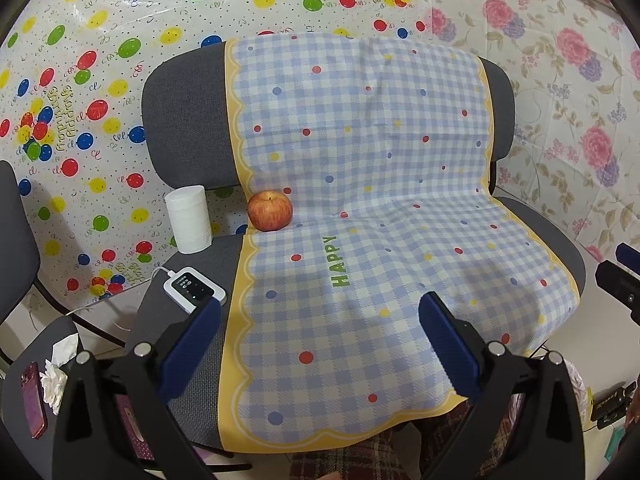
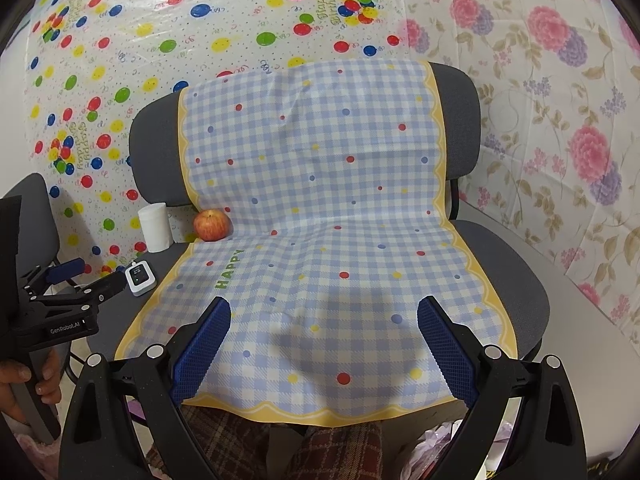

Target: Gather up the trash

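Trash-wise, the only real candidate I can spot is the crumpled tissue (image 1: pixel 56 376) at the lower left of the left wrist view, sitting beside a phone (image 1: pixel 32 400), so I'd guess collecting hasn't started or that bit is left. Moving right: toilet roll (image 1: pixel 189 219), white gadget (image 1: pixel 195 285), apple (image 1: pixel 270 211) on the checked cloth (image 1: pixel 360 200). Left gripper (image 1: pixel 320 344) and right gripper (image 2: pixel 324 344) both hang spread wide, holding nothing.

A grey chair (image 1: pixel 180 120) with a checked cloth (image 1: pixel 360 200) on it

On the seat sit a red apple (image 1: pixel 270 211), a white paper roll (image 1: pixel 188 219) and a small white gadget (image 1: pixel 195 289).
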The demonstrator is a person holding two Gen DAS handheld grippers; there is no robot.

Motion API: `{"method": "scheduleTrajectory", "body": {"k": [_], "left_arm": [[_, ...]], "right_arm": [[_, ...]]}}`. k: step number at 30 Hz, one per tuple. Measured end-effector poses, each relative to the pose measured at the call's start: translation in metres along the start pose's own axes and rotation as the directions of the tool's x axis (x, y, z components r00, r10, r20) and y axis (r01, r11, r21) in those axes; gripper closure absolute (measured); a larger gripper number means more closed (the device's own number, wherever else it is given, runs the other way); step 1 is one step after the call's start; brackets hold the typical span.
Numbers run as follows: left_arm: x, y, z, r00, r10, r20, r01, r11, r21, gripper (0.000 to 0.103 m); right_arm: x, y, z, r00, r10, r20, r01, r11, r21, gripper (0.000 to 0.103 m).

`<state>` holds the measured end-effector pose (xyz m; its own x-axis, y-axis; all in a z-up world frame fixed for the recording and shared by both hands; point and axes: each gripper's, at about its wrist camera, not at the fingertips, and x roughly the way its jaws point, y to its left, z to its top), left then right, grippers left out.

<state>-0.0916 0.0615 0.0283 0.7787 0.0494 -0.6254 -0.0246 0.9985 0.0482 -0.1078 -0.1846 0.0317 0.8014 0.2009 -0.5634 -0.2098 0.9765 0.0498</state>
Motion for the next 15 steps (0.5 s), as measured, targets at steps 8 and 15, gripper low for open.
{"method": "scheduleTrajectory", "body": {"k": [8,15], "left_arm": [[-0.0019,0.0012,0.0048,1.0,0.001,0.005,-0.001,1.0,0.001,0.007],[-0.0046,0.0,0.0065,1.0,0.006,0.008,-0.006,1.0,0.0,0.007]], "right_arm": [[-0.0016,-0.0006,-0.001,1.0,-0.007,0.009,0.007,1.0,0.009,0.009],[-0.0035,-0.0035,0.0005,1.0,-0.006,0.009,0.005,1.0,0.01,0.009]]}}
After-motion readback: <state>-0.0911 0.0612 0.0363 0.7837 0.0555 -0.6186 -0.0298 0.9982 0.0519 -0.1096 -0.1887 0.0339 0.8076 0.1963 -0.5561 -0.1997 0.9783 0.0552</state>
